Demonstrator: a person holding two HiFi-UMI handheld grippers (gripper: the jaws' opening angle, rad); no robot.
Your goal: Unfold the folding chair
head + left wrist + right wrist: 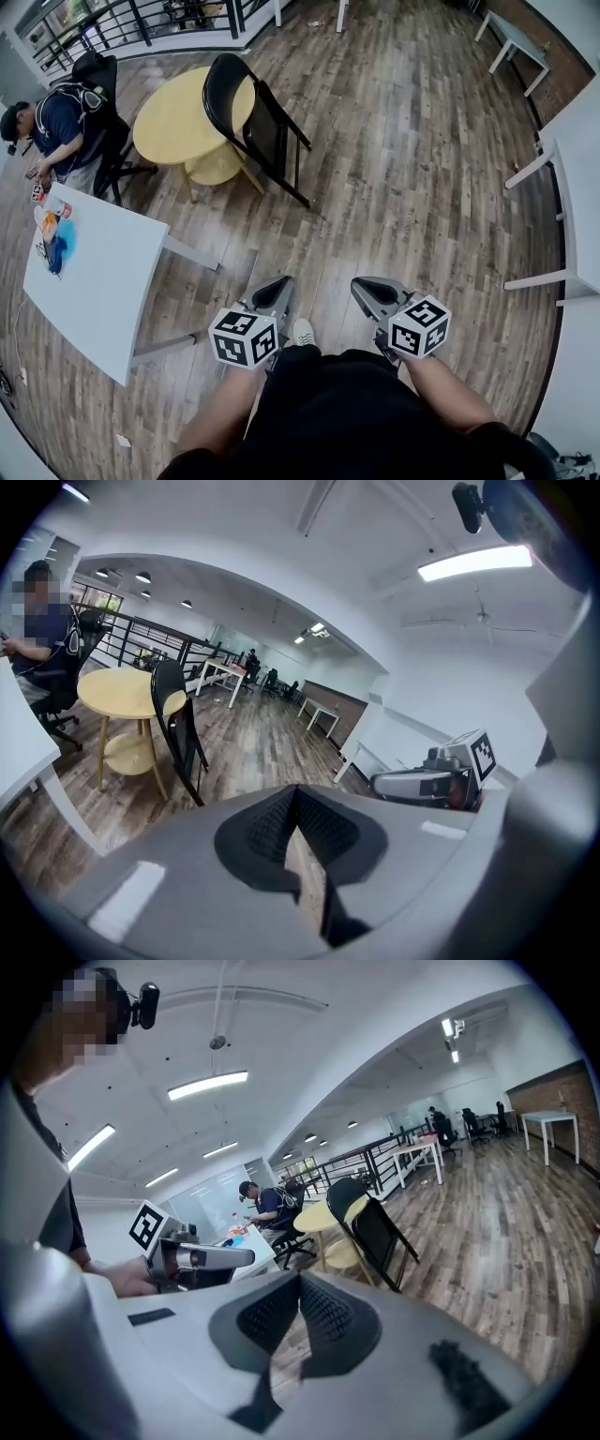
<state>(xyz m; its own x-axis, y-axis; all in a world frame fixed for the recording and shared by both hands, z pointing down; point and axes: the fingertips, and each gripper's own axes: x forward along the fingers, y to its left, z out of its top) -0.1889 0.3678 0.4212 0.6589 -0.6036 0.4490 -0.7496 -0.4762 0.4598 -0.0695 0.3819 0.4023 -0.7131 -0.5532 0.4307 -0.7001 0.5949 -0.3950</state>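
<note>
Nothing of the task is done yet: the black metal folding chair (261, 131) stands folded, seemingly leaning on the round yellow wooden counter (169, 122), well apart from both grippers. The left gripper (275, 289) and the right gripper (368, 289) have their jaws closed on nothing (the approach and the whole unfolding are left).

I can read no words, numbers or brand names anywhere in my views. The only printed marks are black-and-white square patterns. One set is on the cube (244, 337) at the back of the left hand-held gripper (273, 292), and another is on the cube (419, 326) at the back of the right hand-held gripper (375, 289). They are coded blocks, not letters or digits. Ahead and to the left of the left hand-held gripper, small coloured items (52, 239) lie on a white table (103, 281). Any print on them is too small for me to make out.
</note>
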